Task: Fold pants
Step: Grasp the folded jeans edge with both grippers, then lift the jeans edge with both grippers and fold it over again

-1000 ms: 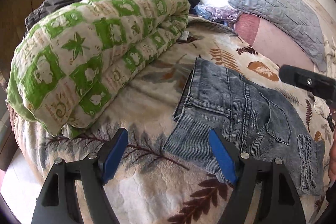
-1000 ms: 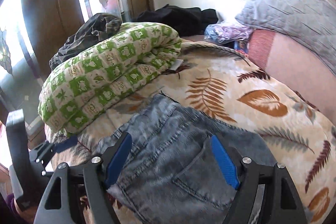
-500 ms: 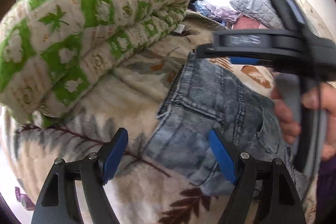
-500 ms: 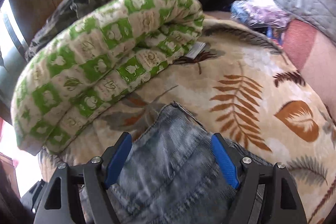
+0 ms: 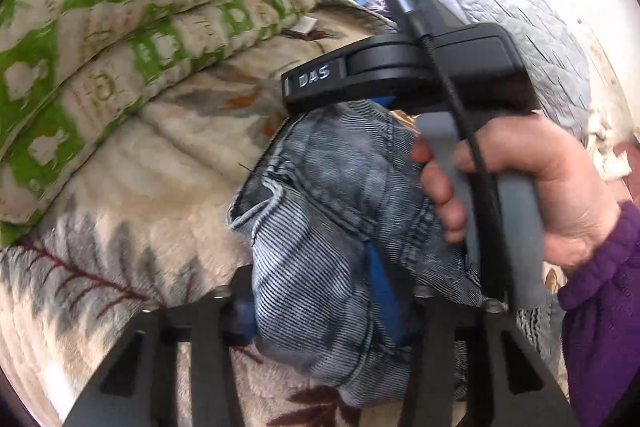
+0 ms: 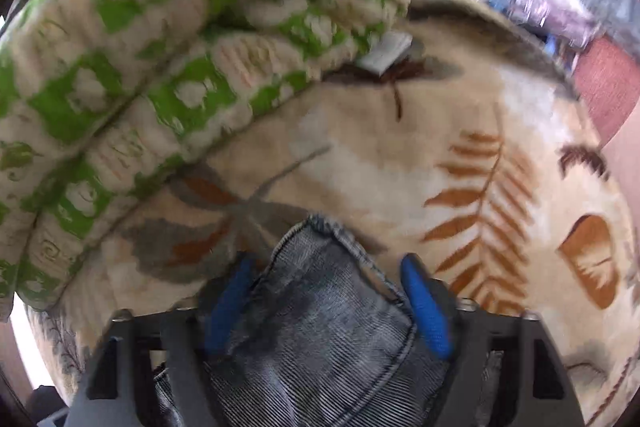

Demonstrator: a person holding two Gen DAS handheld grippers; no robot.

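Jeans (image 5: 336,211) on leaf-print blanket (image 6: 360,155); left gripper (image 5: 316,291) and right gripper (image 6: 328,299), jaws just closing, apparently each pinching denim.

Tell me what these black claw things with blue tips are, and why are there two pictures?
They are grabbers that a person holds, one in each hand, each with a small camera on it. So each picture looks out along one grabber. The left gripper has been closing, and jeans bunch between its blue pads. The right gripper has been closing around the jeans' edge too. In the left picture a hand holds the right grabber. The jeans lie on a leafy blanket, beside a rolled green quilt.
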